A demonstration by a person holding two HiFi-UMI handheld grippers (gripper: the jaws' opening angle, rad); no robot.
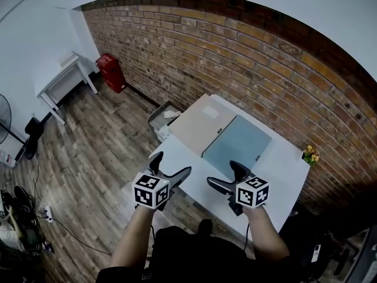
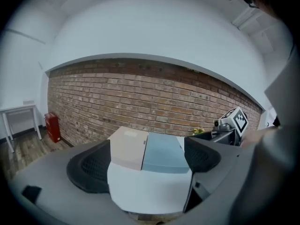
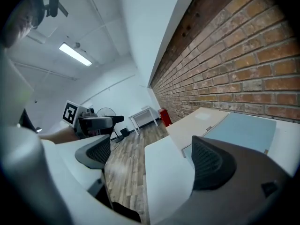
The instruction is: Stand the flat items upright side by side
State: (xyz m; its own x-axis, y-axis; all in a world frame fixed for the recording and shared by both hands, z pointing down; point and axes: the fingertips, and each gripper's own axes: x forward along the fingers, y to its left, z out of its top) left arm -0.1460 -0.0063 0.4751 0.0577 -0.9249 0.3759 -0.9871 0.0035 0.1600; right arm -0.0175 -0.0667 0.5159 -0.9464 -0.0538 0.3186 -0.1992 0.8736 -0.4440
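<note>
Lying flat on one white table (image 1: 283, 171) are two flat items, and they touch along one long side. The beige flat item (image 1: 203, 124) is by the left edge of the tabletop, up toward the far left corner. The blue flat item (image 1: 237, 146) is on its right, near the middle of the tabletop and closer to the far edge than the near one.

One little plant (image 1: 310, 155) with yellow flowers sits at the far right corner. One grey box (image 1: 163, 115) is on the wood floor (image 1: 100, 146), just beside the left edge of the table. One red can (image 1: 111, 72) stands by the brick wall (image 1: 235, 58), well away from the table.

There are two grippers, one in each hand. Both arms reach forward with bare forearms, and each hand is tucked behind its marker cube. The left gripper (image 1: 171, 165) hangs over the near left corner of the tabletop and points at the two flat items. Its jaws are wide apart, with only the tabletop showing between them. The right gripper (image 1: 224, 175) hangs over the near edge, close to the near end of the blue flat item. It points sideways toward the left gripper. Its jaws are wide apart too and hold nothing. The two grippers are near each other but do not touch.
</note>
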